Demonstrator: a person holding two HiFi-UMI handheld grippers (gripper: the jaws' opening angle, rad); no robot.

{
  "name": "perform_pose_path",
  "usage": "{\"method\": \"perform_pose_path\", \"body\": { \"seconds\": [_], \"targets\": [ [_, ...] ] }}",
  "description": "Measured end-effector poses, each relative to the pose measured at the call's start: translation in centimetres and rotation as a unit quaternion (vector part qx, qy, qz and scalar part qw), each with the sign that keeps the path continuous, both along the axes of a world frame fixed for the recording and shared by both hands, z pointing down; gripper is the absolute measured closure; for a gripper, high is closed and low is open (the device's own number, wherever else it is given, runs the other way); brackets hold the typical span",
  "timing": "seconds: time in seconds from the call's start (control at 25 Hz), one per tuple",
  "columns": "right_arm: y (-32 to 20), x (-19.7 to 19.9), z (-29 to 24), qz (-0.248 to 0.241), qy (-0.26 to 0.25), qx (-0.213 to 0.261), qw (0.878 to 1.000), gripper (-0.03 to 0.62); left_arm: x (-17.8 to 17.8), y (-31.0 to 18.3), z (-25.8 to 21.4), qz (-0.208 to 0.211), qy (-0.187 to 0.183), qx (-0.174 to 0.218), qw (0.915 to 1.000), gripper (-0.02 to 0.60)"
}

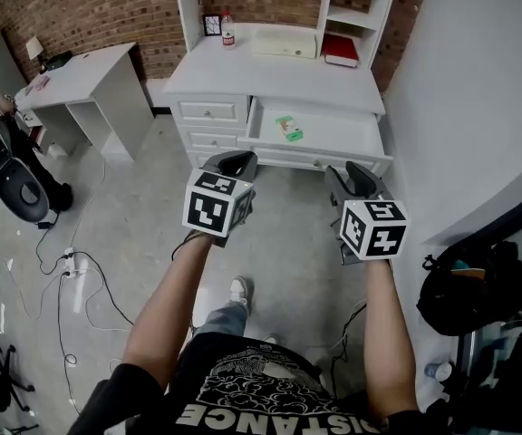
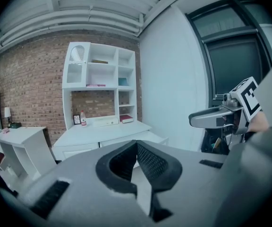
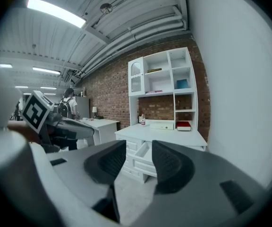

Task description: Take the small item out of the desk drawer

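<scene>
Left gripper point(image 2: 136, 144) first: jaws shut, tips touching, nothing between them. It hangs short of the desk point(image 1: 270, 72), with the open drawer point(image 1: 344, 136) ahead of it and off to its right.

Now the item point(image 1: 289, 129): small, flat, green, lying on the drawer floor in the left part of the drawer, free of the walls. It sits ahead of both grippers and between them, ahead-right of the left jaws and ahead-left of the right ones. Its long axis runs on a slant, far end leaning left, near end leaning toward the right gripper. Which end is the front I cannot tell; it is too small.

Over to the right gripper point(image 3: 139, 151): jaws apart with a clear gap and nothing in it, and the drawer shows straight through that gap.

By my reckoning the left tips are a touch nearer, but the right one stands open and lined up. A grab would want the jaws turned across that slanted axis, coming down over the drawer's front edge.
</scene>
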State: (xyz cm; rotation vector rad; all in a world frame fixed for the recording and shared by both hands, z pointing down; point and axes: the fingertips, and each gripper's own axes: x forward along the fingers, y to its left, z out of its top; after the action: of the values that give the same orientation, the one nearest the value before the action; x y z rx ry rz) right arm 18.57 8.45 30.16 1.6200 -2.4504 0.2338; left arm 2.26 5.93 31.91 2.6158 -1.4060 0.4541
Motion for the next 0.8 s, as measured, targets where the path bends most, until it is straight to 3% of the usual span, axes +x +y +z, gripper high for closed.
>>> {"method": "perform_pose_path", "body": {
  "seconds": [0.8],
  "targets": [
    [-17.2,-2.8,2.8,0.013,0.017,-0.048,0.999,0.342,-2.4,-18.0,2.6,0.02,0.016,-0.031,0.9992,0.577]
  ]
}}
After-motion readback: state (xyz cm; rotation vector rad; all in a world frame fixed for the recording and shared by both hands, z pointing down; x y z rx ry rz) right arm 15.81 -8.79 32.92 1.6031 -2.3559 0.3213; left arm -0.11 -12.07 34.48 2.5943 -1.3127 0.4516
